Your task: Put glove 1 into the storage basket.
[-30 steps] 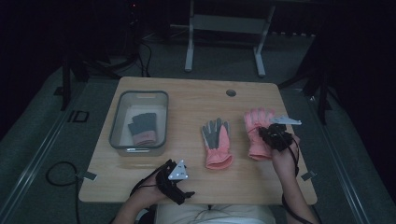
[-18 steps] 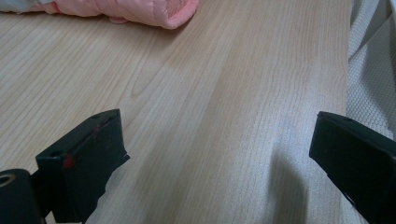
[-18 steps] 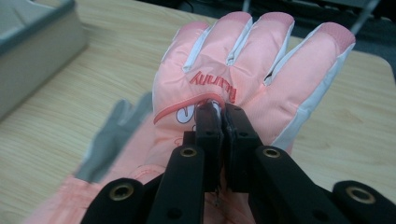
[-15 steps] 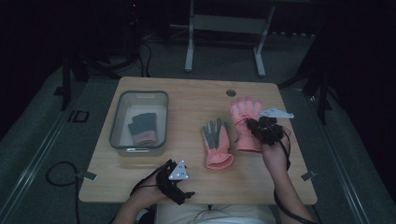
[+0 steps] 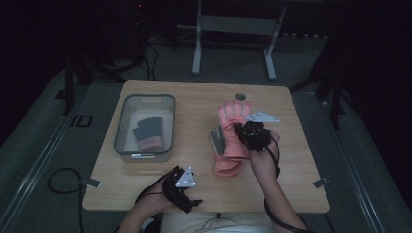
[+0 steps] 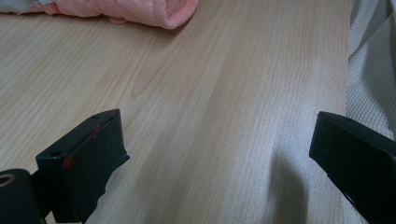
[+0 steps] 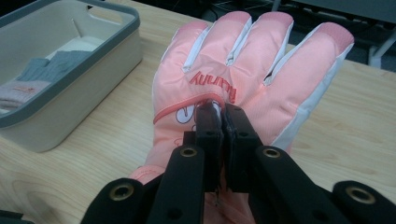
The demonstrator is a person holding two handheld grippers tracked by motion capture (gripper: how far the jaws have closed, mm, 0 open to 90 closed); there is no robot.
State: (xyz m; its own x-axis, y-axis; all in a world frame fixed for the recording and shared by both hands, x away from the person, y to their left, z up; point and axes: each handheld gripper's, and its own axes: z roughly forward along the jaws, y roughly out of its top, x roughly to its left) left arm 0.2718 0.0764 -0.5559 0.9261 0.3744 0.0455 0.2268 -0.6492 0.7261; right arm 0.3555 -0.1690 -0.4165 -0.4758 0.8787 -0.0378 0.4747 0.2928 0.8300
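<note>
1. Right hand-held gripper point(image 7: 219, 116) was fully closed, pinching the back fabric of the pink glove point(image 7: 243, 70).
2. The grip took only a thin fold; the glove could have slipped free.
3. Under it lay a second glove point(image 5: 218, 141), which could have been dragged.
4. The bin point(image 7: 70, 93) stood well off; a swing might have clipped its rim.
5. Left hand-held gripper point(image 6: 219, 158) sat wide open and empty over the worktop point(image 6: 210, 93).

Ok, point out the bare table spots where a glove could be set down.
Bare wood lies right of the pink glove out to the table edge, and along the near edge between both forearms. The bin and the lower glove crowd the middle.
</note>
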